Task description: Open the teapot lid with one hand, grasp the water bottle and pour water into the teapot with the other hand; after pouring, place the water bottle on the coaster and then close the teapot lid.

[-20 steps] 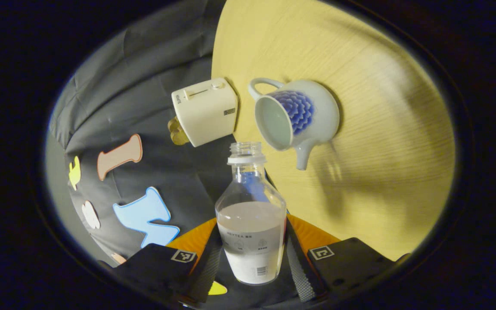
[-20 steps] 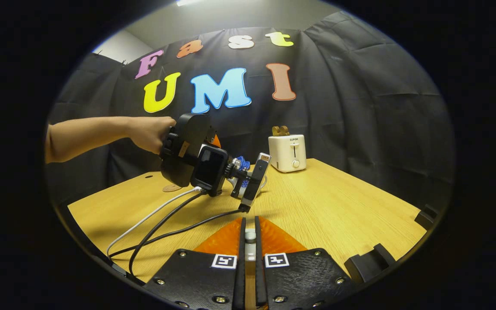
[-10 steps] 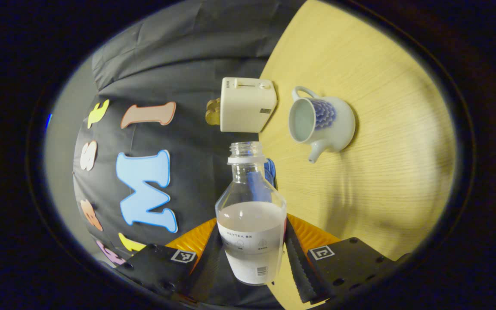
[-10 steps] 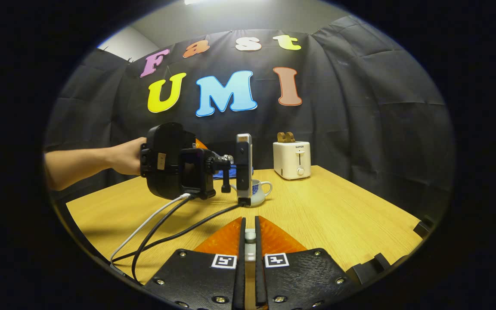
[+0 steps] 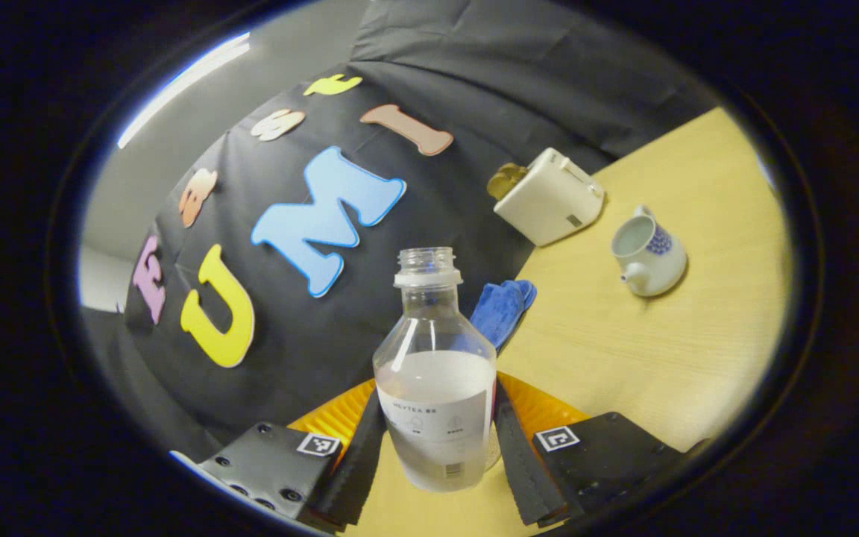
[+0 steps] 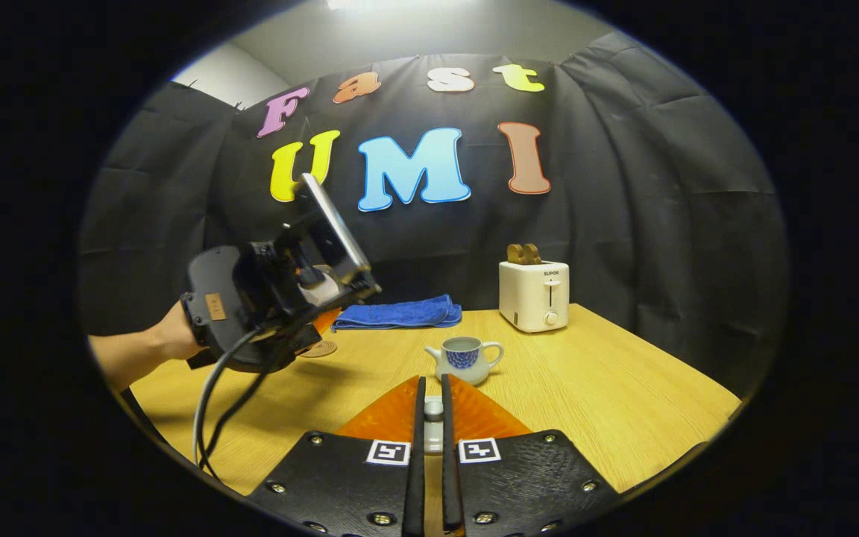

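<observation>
My left gripper [image 5: 438, 389] is shut on a clear, uncapped water bottle [image 5: 435, 373] that is about half full. The white teapot with a blue pattern [image 5: 649, 257] stands open on the table to the right of the bottle and well apart from it. In the right gripper view the teapot [image 6: 465, 358] stands just ahead of my right gripper [image 6: 433, 384], which is shut on the small white teapot lid [image 6: 434, 429]. To the left a hand [image 6: 168, 339] holds the left gripper's housing [image 6: 250, 298] up above the table. A round coaster [image 6: 318, 349] lies just past the housing.
A white toaster [image 6: 534, 296] stands at the back of the wooden table [image 6: 623, 403], with a folded blue cloth [image 6: 400, 313] to its left. Cables [image 6: 209, 395] hang from the left gripper's housing toward the table's near left edge.
The left gripper swung the bottle back from its tilt over the teapot and moved left, away from it. The right gripper stayed shut on the lid, nearly still.
</observation>
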Motion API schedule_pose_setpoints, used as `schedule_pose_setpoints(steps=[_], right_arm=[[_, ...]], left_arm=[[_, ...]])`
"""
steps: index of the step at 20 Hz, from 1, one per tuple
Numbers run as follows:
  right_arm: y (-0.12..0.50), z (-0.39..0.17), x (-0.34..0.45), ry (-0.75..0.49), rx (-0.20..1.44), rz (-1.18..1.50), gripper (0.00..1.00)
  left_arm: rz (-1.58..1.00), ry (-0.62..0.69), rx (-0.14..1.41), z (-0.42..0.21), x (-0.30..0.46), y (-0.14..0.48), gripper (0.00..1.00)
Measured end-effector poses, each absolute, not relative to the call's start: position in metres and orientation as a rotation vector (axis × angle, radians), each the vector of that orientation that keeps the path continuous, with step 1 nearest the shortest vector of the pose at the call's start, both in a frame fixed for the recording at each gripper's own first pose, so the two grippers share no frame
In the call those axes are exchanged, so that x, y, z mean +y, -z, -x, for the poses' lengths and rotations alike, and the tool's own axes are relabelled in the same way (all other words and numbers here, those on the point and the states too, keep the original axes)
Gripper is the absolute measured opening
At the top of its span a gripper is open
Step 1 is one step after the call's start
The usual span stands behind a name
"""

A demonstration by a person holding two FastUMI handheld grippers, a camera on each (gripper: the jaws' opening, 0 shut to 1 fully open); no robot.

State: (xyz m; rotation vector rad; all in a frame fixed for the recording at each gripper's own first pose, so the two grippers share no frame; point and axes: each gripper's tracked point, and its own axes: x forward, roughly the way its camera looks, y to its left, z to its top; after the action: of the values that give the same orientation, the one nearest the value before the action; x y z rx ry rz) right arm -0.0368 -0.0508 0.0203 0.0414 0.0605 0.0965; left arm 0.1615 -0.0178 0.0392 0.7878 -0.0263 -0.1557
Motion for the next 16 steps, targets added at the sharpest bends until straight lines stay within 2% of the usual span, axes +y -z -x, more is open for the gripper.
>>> schedule_pose_setpoints(steps=[8,11,12,13,16], right_arm=[[-0.02,0.017,-0.017,-0.154,0.067,-0.025,0.09],[-0.017,0.012,-0.02,-0.149,0.071,-0.031,0.1],[-0.016,0.01,-0.021,-0.147,0.075,-0.035,0.1],[-0.014,0.008,-0.022,-0.145,0.079,-0.04,0.09],[-0.01,0.003,-0.026,-0.139,0.09,-0.046,0.09]], left_arm=[[-0.24,0.112,0.005,-0.175,0.061,-0.031,0.88],[-0.12,0.084,-0.003,-0.193,0.087,-0.033,0.87],[-0.077,0.086,-0.005,-0.198,0.091,-0.034,0.8],[-0.042,0.087,-0.008,-0.203,0.096,-0.036,0.87],[-0.019,0.057,-0.028,-0.221,0.109,-0.034,0.87]])
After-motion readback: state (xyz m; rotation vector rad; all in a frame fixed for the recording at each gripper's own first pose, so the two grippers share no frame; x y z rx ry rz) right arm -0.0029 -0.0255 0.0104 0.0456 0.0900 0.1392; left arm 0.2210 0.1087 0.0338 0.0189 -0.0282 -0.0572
